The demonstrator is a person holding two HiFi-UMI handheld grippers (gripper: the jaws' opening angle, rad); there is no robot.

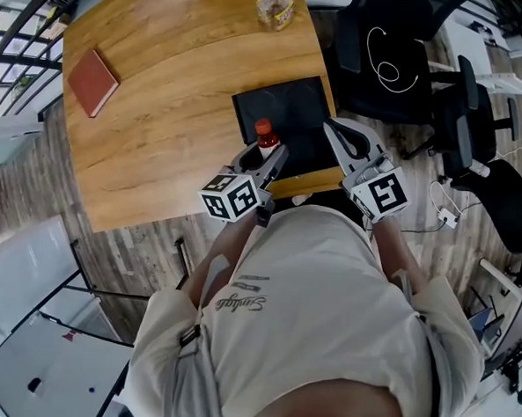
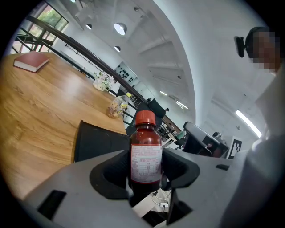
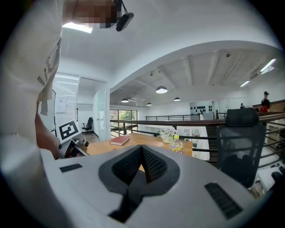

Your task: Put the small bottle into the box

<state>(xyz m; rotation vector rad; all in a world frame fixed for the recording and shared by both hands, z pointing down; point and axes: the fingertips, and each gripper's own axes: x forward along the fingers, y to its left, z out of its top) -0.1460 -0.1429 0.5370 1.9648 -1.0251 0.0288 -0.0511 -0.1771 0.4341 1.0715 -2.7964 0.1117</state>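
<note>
1. One wooden bench (image 1: pixel 177 145) is filling the upper left of the head view.
2. At least two black office chairs (image 1: pixel 389 61) are standing to its right; more may be sitting cut off at the frame edge.
3. One black box (image 1: pixel 280 107) is lying flat at the bench's near edge.
4. Two grippers are showing. The left gripper (image 2: pixel 144 171) is clamping the small bottle, and the right gripper (image 3: pixel 141 162) is hanging off the bench's near right corner with its jaws pressed together on nothing.
5. One red book (image 1: pixel 92 81) is lying at the far left, well apart from the box.
6. One yellow-capped bottle (image 1: pixel 275 7) is standing at the far edge.
7. One small bottle (image 2: pixel 145 156), brown with a red cap, is standing upright in the left gripper at the box's near left corner.
8. The jaws are hiding its base, and its label print is reading too small.
9. Warm wood grain is covering the bench, grey planks are making up the floor (image 1: pixel 50 199), and railings and ceiling lamps are showing beyond.
</note>
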